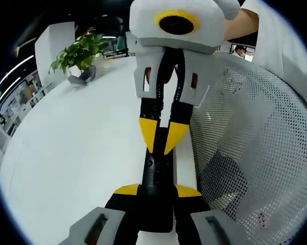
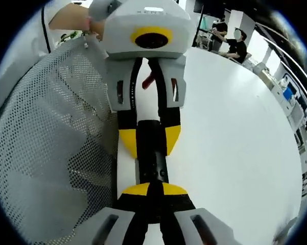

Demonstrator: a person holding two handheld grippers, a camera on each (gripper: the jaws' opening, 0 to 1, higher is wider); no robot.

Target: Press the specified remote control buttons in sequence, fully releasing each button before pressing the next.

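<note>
Left gripper view: my left gripper [image 1: 156, 191] pinches one end of the black remote control [image 1: 157, 178] between its yellow-tipped jaws, the body of the remote running forward from between them. Facing it, the right gripper [image 1: 162, 137] comes down from the top of the view with its two yellow tips drawn together to a point, and that point rests on, or just above, the upper face of the remote; I cannot tell whether contact is made.

Right gripper view: my own jaws [image 2: 149, 190] are pressed together, tips meeting over the remote control [image 2: 152, 153], which lies straight ahead of them. Beyond it, the left gripper [image 2: 150, 138] straddles the far end of the remote with a jaw on each side. The remote sits at the edge of the white table [image 2: 230, 132], beside the mesh chair back [image 2: 46, 132] that fills the side of the view away from the table. A potted plant [image 1: 80, 53] stands far ahead of the left jaws, well apart from the work.

Step in hand, as I judge it: one button press in the sequence, the closed right tips serving as the presser while the left steadies the remote. The individual buttons are too small to make out. The next move calls for lifting the right tips fully clear, then shifting along the remote to the next button without disturbing the left hold.
</note>
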